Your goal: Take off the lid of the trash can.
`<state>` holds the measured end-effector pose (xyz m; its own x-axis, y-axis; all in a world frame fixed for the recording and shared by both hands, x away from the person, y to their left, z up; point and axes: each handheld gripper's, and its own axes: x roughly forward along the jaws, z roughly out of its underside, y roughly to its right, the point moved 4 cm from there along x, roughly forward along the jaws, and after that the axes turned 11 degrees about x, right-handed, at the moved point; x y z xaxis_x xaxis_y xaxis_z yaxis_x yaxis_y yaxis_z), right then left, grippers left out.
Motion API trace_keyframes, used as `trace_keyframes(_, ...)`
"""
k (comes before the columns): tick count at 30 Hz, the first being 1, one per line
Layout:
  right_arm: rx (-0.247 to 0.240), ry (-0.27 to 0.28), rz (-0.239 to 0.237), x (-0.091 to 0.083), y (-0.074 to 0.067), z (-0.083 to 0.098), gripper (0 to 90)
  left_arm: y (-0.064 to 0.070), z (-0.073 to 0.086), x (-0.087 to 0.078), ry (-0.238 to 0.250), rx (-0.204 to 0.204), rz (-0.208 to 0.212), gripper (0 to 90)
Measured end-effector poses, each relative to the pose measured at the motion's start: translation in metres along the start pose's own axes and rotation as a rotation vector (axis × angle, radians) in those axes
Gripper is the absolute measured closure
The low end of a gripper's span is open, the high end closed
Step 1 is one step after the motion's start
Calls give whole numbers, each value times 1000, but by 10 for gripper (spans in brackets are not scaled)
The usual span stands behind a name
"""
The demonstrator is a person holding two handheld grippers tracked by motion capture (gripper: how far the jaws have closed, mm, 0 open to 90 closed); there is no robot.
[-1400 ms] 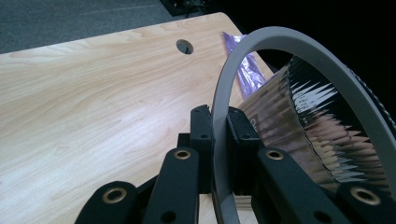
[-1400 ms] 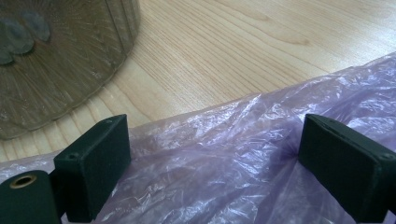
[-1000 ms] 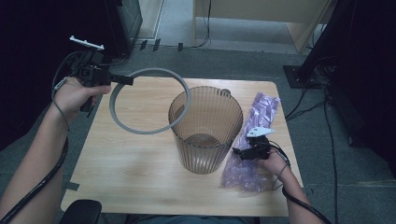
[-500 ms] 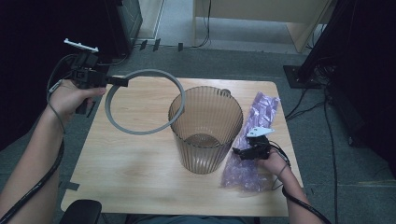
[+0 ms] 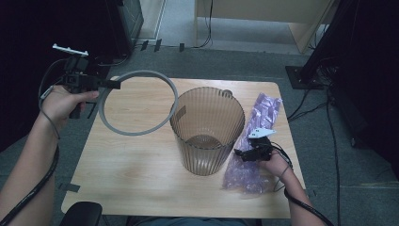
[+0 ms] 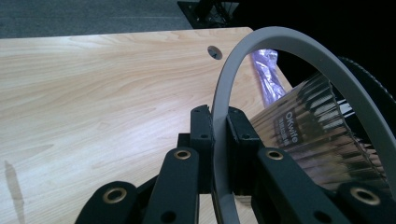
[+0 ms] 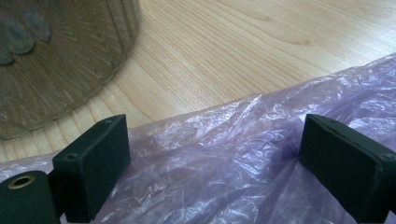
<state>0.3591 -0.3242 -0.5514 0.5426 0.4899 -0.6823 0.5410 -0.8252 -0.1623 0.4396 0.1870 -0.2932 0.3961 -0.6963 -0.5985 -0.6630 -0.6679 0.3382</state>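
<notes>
A grey plastic ring (image 5: pixel 136 102) hangs over the table's left half, and my left gripper (image 5: pixel 112 84) is shut on its rim. In the left gripper view the ring (image 6: pixel 280 42) arcs up from between the closed pads (image 6: pixel 201 140). A ribbed, translucent brown bin (image 5: pixel 207 129) stands upright at the table's middle, just right of the ring. A purple plastic bag (image 5: pixel 256 141) lies flat to the bin's right. My right gripper (image 5: pixel 244 153) rests low over that bag with jaws wide apart; the bag (image 7: pixel 215 154) lies between the pads (image 7: pixel 100 158) untouched.
The wooden table (image 5: pixel 136 165) has bare room at its front left. A small round hole (image 6: pixel 215 52) sits near its far edge. Dark cabinets and cables stand on the floor behind and to the right. A black stool top (image 5: pixel 80 214) shows at the table's near edge.
My left hand has carried the ring a little to the left and slightly down, away from the bin's rim. The right hand and bag have stayed put.
</notes>
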Motion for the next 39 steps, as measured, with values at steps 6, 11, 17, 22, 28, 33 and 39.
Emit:
trace_keyframes(6, 0, -1, 1, 0, 0, 0, 83, -6, 6, -4, 1, -14, -9, 830)
trace_keyframes(11, 0, -1, 1, 0, 0, 0, 83, -12, 11, -3, 5, -28, -17, 829)
trace_keyframes(17, -1, -2, 2, 0, 0, 0, 81, -15, 19, 1, -4, -41, -9, 830)
trace_keyframes(22, -7, -3, -11, 0, -1, 0, 80, -16, 23, 1, 0, -46, -8, 830)
trace_keyframes(28, 1, -1, -27, 0, 1, -1, 84, -21, 29, -3, 4, -57, -20, 830)
trace_keyframes(33, -4, -5, -22, 0, 1, -2, 86, -27, 37, -5, 1, -65, -49, 830)
trace_keyframes(39, 12, -7, -38, 0, 1, -3, 90, -30, 47, 3, 3, -62, -56, 830)
